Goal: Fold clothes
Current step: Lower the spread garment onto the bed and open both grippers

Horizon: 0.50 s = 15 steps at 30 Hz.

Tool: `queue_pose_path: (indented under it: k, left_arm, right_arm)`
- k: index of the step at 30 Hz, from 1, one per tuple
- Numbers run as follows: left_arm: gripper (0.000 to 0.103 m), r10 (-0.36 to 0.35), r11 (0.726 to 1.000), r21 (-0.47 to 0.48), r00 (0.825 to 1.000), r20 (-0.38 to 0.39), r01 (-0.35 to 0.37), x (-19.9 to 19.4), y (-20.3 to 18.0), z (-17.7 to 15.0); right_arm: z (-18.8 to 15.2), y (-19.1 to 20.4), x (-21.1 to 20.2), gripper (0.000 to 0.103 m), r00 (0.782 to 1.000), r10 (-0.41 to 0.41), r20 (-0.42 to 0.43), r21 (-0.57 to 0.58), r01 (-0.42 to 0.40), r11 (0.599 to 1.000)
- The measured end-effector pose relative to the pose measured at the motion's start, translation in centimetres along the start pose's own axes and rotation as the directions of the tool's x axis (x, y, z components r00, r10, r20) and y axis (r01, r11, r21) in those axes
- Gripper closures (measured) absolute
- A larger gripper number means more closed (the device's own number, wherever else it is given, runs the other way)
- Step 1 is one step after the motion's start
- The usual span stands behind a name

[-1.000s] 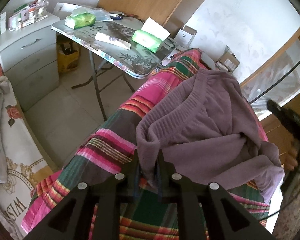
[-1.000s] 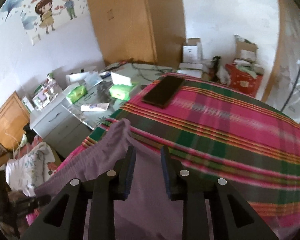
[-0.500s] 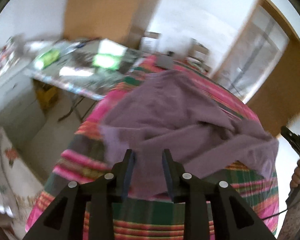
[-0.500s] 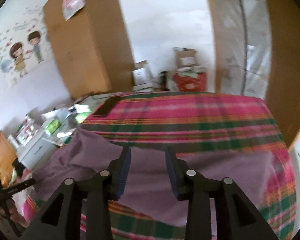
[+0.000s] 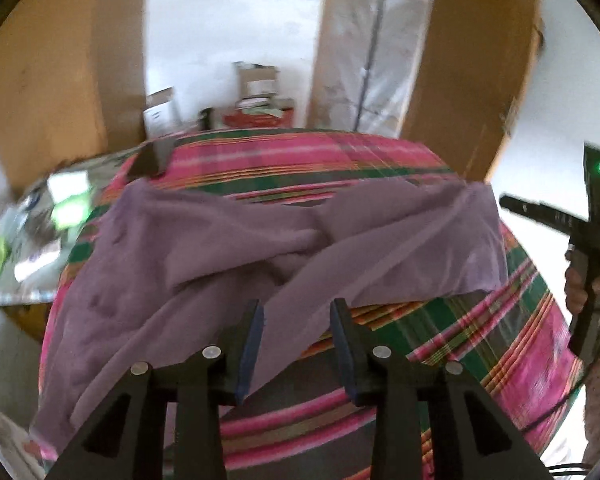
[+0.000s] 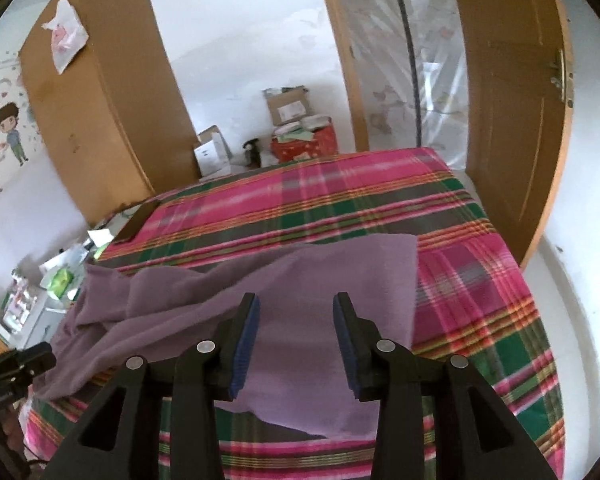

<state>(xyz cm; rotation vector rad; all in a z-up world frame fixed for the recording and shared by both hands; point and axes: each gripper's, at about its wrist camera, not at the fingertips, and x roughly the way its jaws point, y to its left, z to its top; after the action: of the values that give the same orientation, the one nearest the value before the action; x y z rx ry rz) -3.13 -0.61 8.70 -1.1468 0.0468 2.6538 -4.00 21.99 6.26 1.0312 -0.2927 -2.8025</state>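
Note:
A purple garment [image 5: 204,248] lies spread and rumpled across the near part of a bed with a pink and green plaid cover [image 5: 300,160]. In the left wrist view my left gripper [image 5: 296,308] hangs open just above the garment's near edge, holding nothing. The right wrist view shows the same purple garment [image 6: 340,280] with a flat section reaching right. My right gripper [image 6: 296,304] is open over that section, its jaws wide apart and empty. The right gripper's body and a hand [image 5: 580,280] show at the right edge of the left view.
A dark phone [image 6: 138,220] lies at the bed's far left corner. A cluttered table [image 5: 40,224] stands left of the bed. A wooden wardrobe [image 6: 100,100], cardboard boxes [image 6: 288,106] and an open wooden door [image 6: 516,120] stand beyond the bed.
Both grippers let go of the purple garment and opened. Both pulled back and swung to face the far wall. The garment now lies spread out wider on the bed.

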Motion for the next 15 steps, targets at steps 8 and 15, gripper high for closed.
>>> queue_pose_path:
  k: [8,15]
  left_arm:
    - [0.068,0.053,0.981,0.187,0.999,0.003,-0.053,3.7,-5.3,1.7]
    - [0.068,0.136,0.936,0.325,0.990,0.029,-0.138,5.4,-7.7,1.4]
  right_arm:
    - [0.1,-1.4,0.5,0.063,1.000,-0.003,-0.005,0.023,0.003,1.000]
    - [1.7,0.7,1.6,0.063,1.000,0.024,-0.002,-0.096,-0.024,0.995]
